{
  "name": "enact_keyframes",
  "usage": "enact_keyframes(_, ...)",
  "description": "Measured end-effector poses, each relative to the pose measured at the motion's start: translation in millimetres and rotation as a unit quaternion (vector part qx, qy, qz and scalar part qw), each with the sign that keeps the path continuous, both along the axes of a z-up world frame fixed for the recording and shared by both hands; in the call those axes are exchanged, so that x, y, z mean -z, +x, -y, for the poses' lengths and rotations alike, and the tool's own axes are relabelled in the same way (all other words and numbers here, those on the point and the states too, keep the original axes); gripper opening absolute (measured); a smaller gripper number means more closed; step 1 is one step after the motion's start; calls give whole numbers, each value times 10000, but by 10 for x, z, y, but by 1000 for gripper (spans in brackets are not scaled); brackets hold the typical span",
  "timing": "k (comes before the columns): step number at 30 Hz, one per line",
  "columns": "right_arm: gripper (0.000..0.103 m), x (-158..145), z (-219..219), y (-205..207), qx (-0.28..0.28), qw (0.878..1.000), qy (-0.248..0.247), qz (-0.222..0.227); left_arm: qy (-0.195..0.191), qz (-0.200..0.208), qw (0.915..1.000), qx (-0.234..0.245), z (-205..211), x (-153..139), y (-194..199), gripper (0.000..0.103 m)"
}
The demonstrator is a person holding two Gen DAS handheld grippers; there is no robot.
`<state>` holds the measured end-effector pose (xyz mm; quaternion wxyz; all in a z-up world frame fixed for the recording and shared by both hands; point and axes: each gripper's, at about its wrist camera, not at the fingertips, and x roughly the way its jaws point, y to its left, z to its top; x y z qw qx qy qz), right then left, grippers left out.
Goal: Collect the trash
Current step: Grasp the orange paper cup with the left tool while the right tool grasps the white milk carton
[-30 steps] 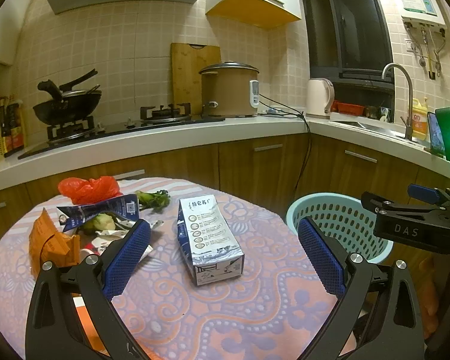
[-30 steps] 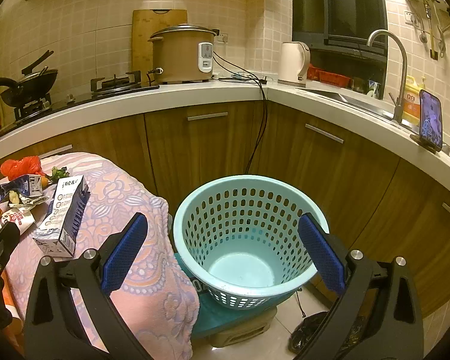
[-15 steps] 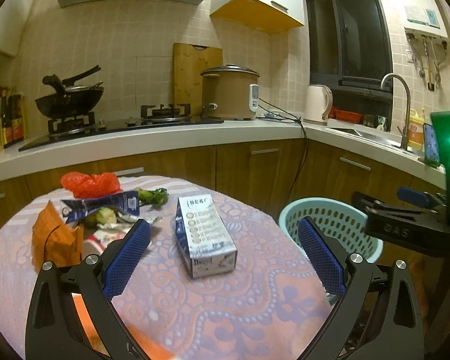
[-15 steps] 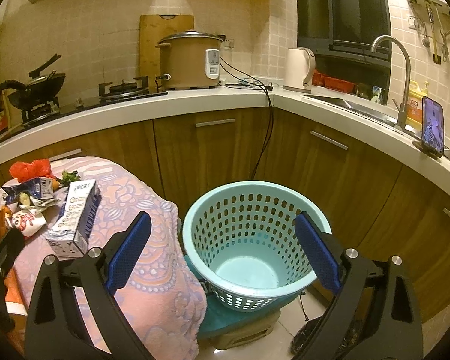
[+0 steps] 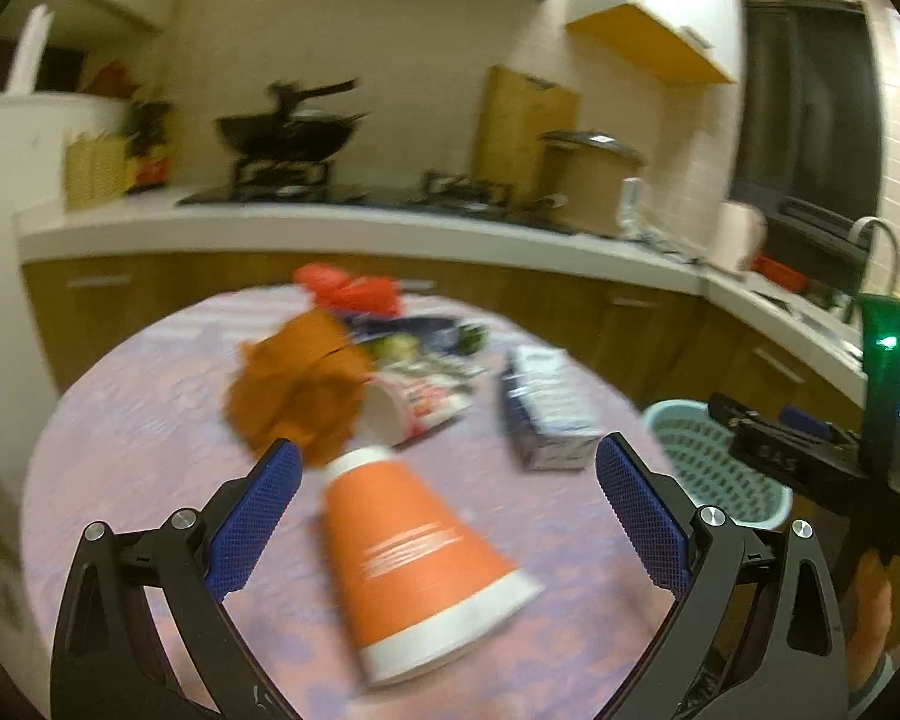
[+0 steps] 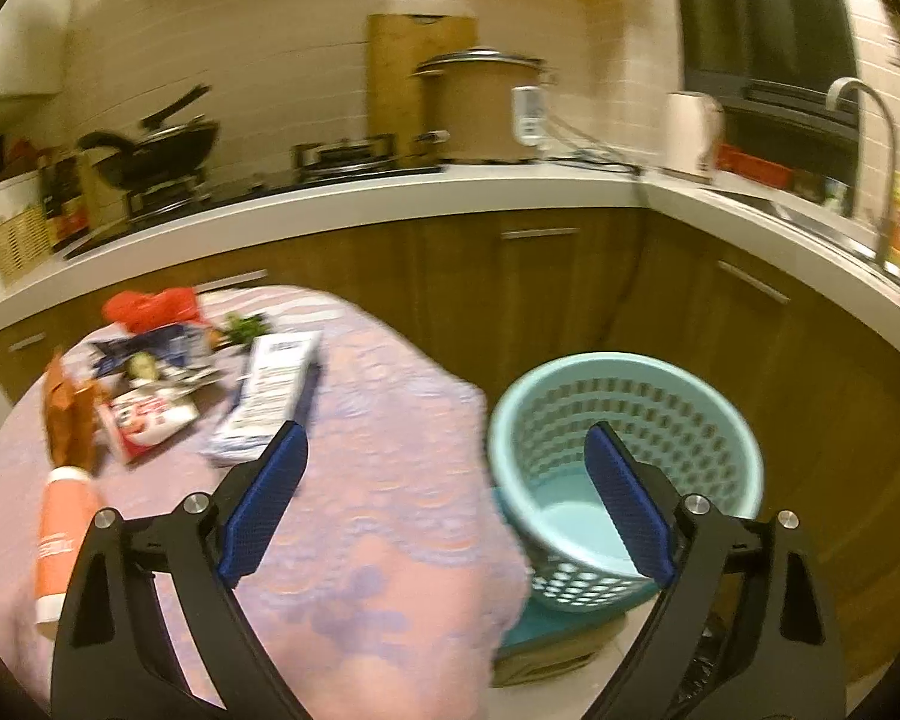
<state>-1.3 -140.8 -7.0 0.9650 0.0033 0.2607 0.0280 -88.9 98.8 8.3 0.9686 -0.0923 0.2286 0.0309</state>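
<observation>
The left gripper (image 5: pixel 447 483) is spread wide with nothing pinched; an orange cup (image 5: pixel 414 564) lies on its side just ahead of it, between the lines of its fingers but not touched. The right gripper (image 6: pixel 444 489) is also spread and empty, though its jaws have just been closing a little with nothing between them; it hangs over the counter's (image 6: pixel 390 510) edge, with the basket (image 6: pixel 624 462) just beyond its right finger. By these views the job has hardly begun: the basket, which stands off the counter to the right, looks empty, and all the trash is on the cloth-covered counter. Counting what shows there: one orange cup nearest, one crumpled brown bag (image 5: pixel 300 390) behind it, one white-and-red cup (image 5: pixel 414 405) on its side touching the bag, one carton (image 5: pixel 546 408) lying flat to the right, one dark blue wrapper (image 6: pixel 144 348), one red bag (image 5: pixel 354 291) at the far edge, and some green scraps (image 6: pixel 243 327) beside it, too blurred to count. One basket, two grippers. Everything listed has yet to go in, and the orange cup seems the likely first pick.
</observation>
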Motion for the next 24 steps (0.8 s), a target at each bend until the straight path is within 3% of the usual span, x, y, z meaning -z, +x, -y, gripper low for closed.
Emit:
enact_keyframes(4, 89, 19, -324, 87, -531, 9984, -30, -167, -124, -464, 9988, -129, -136, 81, 79, 95)
enact_keyframes(10, 89, 76, -658, 326, -883, 9953, -73, -380, -567, -997, 9934, -56, -114, 292, 155, 95)
enact_keyframes(13, 89, 115, -719, 455, -1023, 9931, 50, -575, -514, -1240, 9908, -145, -58, 439, 257, 95)
enact_keyframes(17, 89, 183, -808, 565, -1179, 9900, 87, -773, -536, -1445, 9877, -256, -75, 604, 350, 92)
enact_keyframes(20, 89, 259, -898, 634, -1201, 9888, -8, -880, -812, -1539, 9846, -161, -140, 684, 397, 91)
enact_keyframes(23, 89, 341, -966, 757, -1133, 9878, -102, -1063, -1020, -1564, 9823, -120, -203, 726, 421, 86)
enact_keyframes(24, 89, 366, -982, 798, -1131, 9871, -107, -1129, -1021, -1541, 9827, -125, -207, 730, 421, 79)
